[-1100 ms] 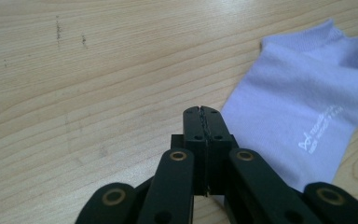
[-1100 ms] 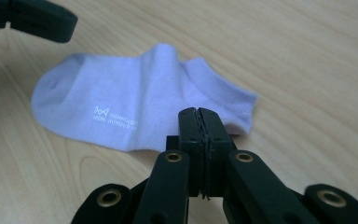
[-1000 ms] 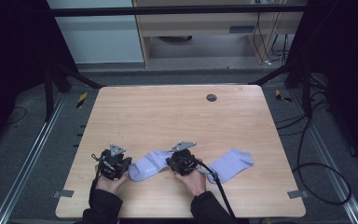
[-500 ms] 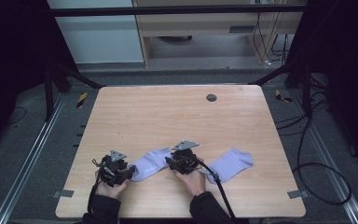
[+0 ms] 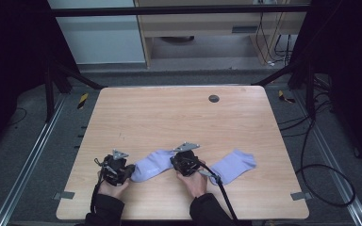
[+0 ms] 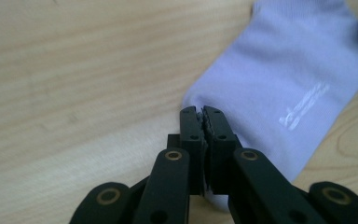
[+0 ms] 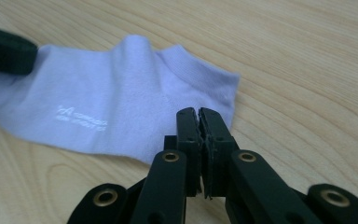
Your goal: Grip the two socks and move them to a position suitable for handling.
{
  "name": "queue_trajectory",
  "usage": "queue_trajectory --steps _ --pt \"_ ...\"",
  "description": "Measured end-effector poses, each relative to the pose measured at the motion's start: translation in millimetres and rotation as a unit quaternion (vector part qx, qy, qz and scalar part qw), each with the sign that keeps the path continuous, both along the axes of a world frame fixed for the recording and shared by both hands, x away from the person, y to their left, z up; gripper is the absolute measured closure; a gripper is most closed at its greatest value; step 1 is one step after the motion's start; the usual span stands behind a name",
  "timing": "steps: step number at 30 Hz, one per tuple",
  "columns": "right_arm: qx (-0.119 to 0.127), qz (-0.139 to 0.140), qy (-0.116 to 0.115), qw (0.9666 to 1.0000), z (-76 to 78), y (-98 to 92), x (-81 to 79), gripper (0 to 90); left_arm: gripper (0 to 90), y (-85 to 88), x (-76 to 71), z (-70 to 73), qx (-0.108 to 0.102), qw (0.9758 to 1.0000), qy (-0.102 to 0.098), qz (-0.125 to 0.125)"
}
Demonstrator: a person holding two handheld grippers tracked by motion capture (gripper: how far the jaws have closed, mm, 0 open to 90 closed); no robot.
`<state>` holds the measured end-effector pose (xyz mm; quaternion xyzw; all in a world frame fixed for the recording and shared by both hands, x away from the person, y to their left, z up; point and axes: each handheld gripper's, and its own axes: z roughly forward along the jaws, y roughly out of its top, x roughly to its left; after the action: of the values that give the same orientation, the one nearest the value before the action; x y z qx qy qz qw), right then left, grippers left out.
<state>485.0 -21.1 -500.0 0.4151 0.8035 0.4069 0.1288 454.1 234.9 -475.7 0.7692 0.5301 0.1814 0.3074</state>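
Just closed again, both pairs of jaws, hands otherwise unmoved. Left gripper [image 6: 203,112] shut at toe end of lilac sock [image 5: 153,162] on bench [image 5: 169,117], right gripper [image 7: 199,112] shut at its cuff; fabric pinched or not, unclear. Grasping step, probably. Next: confirm grip, lift both ends together.

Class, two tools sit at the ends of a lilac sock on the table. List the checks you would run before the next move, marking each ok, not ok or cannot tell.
1. Left tool at the sock's rounded end, jaws just closed and shut: ok.
2. Right tool at the cuff edge, jaws just closed and shut: ok.
3. Fabric pinched between either tool's jaws: cannot tell.
4. Sock flat on the table: not ok, a fold rises near the cuff.
5. Second sock away from both jaws: ok.
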Motion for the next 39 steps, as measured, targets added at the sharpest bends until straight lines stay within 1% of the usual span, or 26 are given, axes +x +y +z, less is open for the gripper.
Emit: queue_trajectory --steps 2,3,5,6,8,10,11,12,14,16,18,21,23,25,27,29,31,33,36,39 --pt "0.01 0.007 0.0 0.9999 2.1 -0.1 -6.2 87.1 87.2 4.0 2.2 3.0 0.002 0.9999 -0.01 0.008" --pt "0.013 0.011 -0.001 0.9999 2.2 1.0 -9.3 86.8 87.2 5.9 3.6 2.8 0.006 0.9999 -0.01 0.011" --pt "0.023 0.018 0.006 0.9996 1.3 5.0 -16.0 86.0 86.9 8.2 6.2 0.4 0.018 0.9996 -0.009 0.017" --pt "0.023 0.024 0.005 0.9994 -0.2 6.9 -18.2 85.5 86.8 8.9 7.3 -0.7 0.026 0.9995 -0.007 0.02" --pt "0.023 0.028 0.006 0.9993 -3.2 11.4 -22.1 84.4 86.7 10.0 9.0 -2.3 0.032 0.9992 -0.006 0.022" --pt "0.02 0.026 0.009 0.9994 -6.1 13.9 -23.7 81.9 86.3 10.0 9.6 -3.3 0.034 0.9992 -0.004 0.02" --pt "0.021 0.026 0.006 0.9994 -7.2 13.9 -23.9 77.5 82.9 9.8 9.4 -3.5 0.034 0.9992 -0.004 0.02" --pt "0.021 0.026 0.006 0.9994 -7.2 13.9 -23.9 77.5 82.9 9.6 8.9 -3.6 0.033 0.9992 -0.007 0.021" --pt "0.024 0.022 -0.002 0.9995 -5.2 12.2 -25.0 72.8 75.8 10.0 7.6 -1.7 0.029 0.9993 -0.011 0.021" --pt "0.037 0.02 -0.008 0.9991 -0.1 7.6 -26.1 68.6 71.1 11.1 5.6 2.7 0.024 0.9992 -0.021 0.023" --pt "0.048 0.014 -0.016 0.9986 7.1 1.0 -26.2 61.9 67.1 12.4 3.3 8.5 0.015 0.9989 -0.035 0.026" --pt "0.059 0.012 -0.033 0.9977 19.4 -13.1 -25.4 56.6 60.8 13.0 -0.5 17.0 0.0 0.9983 -0.052 0.027" --pt "0.062 0.008 -0.038 0.9973 27.3 -25.0 -24.0 52.4 57.8 11.1 -3.2 22.4 -0.012 0.9977 -0.063 0.021" --pt "0.062 0.005 -0.04 0.9973 34.5 -37.9 -22.2 48.4 55.5 6.4 -5.7 27.2 -0.023 0.9972 -0.071 0.01" --pt "0.056 0.0 -0.043 0.9975 40.7 -51.5 -21.3 44.2 53.9 -0.5 -8.0 31.7 -0.03 0.9967 -0.075 -0.003" --pt "0.046 -0.007 -0.047 0.9978 45.9 -65.4 -20.9 41.4 51.7 -10.2 -10.0 35.3 -0.033 0.9962 -0.078 -0.022" --pt "0.046 -0.017 -0.045 0.9978 50.2 -79.7 -21.0 40.1 50.1 -19.6 -11.7 36.9 -0.038 0.9957 -0.077 -0.034" --pt "0.039 -0.025 -0.048 0.9978 53.7 -94.0 -22.3 40.3 48.3 -29.8 -13.2 37.8 -0.041 0.9951 -0.076 -0.049" --pt "0.022 -0.036 -0.055 0.9976 57.8 -115.7 -26.1 41.1 47.0 -45.0 -14.9 38.4 -0.038 0.9941 -0.073 -0.07" --pt "0.014 -0.051 -0.058 0.9969 60.2 -138.8 -30.5 42.2 46.6 -61.1 -15.4 38.8 -0.039 0.9929 -0.072 -0.086"
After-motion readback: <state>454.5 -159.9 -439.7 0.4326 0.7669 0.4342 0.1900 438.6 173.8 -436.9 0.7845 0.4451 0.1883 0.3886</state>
